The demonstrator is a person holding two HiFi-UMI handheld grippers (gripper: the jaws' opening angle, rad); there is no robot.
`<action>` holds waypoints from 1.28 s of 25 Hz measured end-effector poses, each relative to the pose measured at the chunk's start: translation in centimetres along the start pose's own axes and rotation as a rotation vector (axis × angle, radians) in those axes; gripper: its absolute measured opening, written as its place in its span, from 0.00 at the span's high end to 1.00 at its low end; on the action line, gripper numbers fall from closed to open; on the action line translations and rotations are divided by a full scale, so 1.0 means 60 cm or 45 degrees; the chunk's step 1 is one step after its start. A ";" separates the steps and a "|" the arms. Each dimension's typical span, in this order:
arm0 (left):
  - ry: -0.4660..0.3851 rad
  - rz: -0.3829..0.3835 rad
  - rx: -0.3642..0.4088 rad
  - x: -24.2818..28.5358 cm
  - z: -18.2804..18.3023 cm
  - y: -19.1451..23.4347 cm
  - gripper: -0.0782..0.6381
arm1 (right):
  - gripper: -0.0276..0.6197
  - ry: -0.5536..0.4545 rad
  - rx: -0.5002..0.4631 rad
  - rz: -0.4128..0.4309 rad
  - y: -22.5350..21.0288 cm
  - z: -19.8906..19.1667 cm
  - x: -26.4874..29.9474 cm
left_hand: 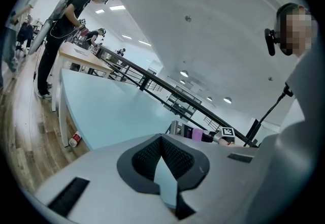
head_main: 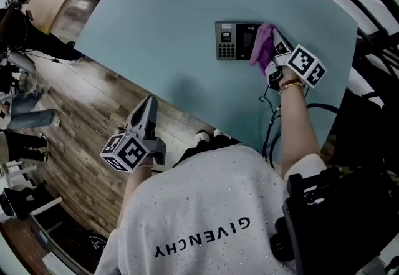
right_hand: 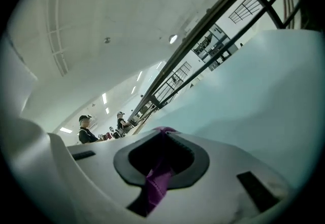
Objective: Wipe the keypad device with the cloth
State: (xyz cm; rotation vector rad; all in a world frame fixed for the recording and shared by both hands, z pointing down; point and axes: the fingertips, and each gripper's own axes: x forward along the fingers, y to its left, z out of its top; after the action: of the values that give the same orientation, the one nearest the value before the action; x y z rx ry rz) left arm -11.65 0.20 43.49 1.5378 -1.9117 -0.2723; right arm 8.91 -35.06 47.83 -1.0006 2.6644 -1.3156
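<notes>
Right gripper (head_main: 276,43) pinches cloth (head_main: 262,44), pressing it on keypad (head_main: 228,40) to wipe; left gripper (head_main: 148,104) closed, empty, idle near table (head_main: 162,18) edge.

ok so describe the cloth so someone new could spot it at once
Find the big pale blue table, where a small dark keypad device lies. Over that device's right end, in the head view, drapes the cloth, pinched in the right gripper. It is the only purple, soft thing there.
</notes>
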 end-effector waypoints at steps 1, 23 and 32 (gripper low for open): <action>0.001 -0.003 0.002 0.002 0.000 -0.003 0.89 | 0.92 0.014 0.013 -0.003 -0.006 -0.008 -0.005; 0.163 -0.244 0.053 0.098 -0.039 -0.073 0.89 | 0.92 0.572 -0.558 -0.241 -0.059 -0.146 -0.071; 0.248 -0.497 0.102 0.198 0.030 -0.051 0.89 | 0.92 0.269 -0.728 -0.294 0.027 -0.099 -0.082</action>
State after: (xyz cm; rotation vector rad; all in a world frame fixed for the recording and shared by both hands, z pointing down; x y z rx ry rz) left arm -11.38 -12.13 44.77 1.9132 -1.4809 -0.2065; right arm 10.35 -27.44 49.23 -1.3111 3.2664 -0.7076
